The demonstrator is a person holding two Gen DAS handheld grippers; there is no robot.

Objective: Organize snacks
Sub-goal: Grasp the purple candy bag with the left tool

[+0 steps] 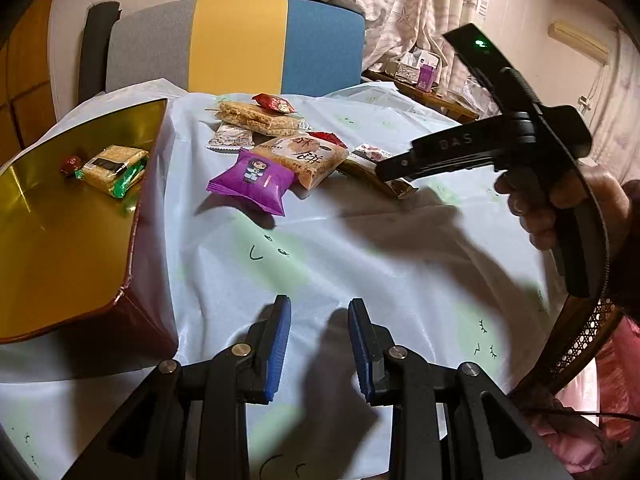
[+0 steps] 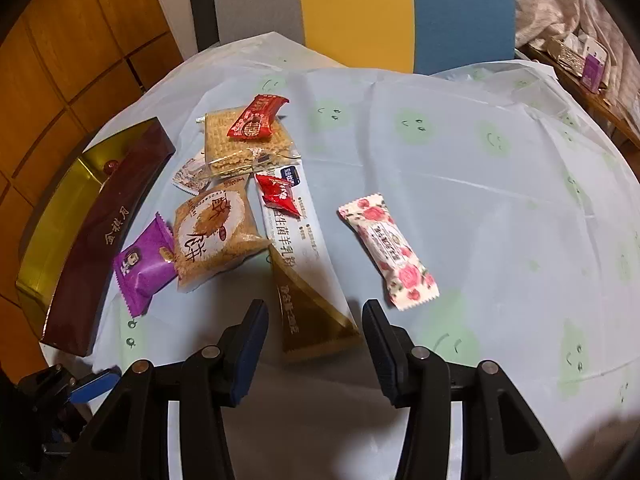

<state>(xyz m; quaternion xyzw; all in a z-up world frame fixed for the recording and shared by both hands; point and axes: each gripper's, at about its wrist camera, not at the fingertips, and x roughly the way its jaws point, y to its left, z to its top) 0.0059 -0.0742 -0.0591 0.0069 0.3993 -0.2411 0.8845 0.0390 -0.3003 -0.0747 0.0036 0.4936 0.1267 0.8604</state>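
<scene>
Snacks lie piled on the pale blue tablecloth (image 2: 460,184): a purple packet (image 1: 252,181) (image 2: 144,268), an orange biscuit pack (image 1: 306,156) (image 2: 214,236), a long white-and-gold sachet (image 2: 308,272), a rose-print candy (image 2: 390,250), red candies (image 2: 256,117) and a cracker pack (image 2: 244,144). A gold-lined box (image 1: 60,236) (image 2: 108,224) at the left holds a green-wrapped cracker (image 1: 114,170) and a red candy (image 1: 70,163). My left gripper (image 1: 319,312) is open and empty over bare cloth. My right gripper (image 2: 314,314) (image 1: 390,170) is open, its jaws on either side of the sachet's gold end.
A chair with grey, yellow and blue back panels (image 1: 240,44) stands behind the table. A wooden side table (image 1: 424,88) with small boxes is at the back right, by a curtain. A wooden cabinet (image 2: 60,52) is at the left.
</scene>
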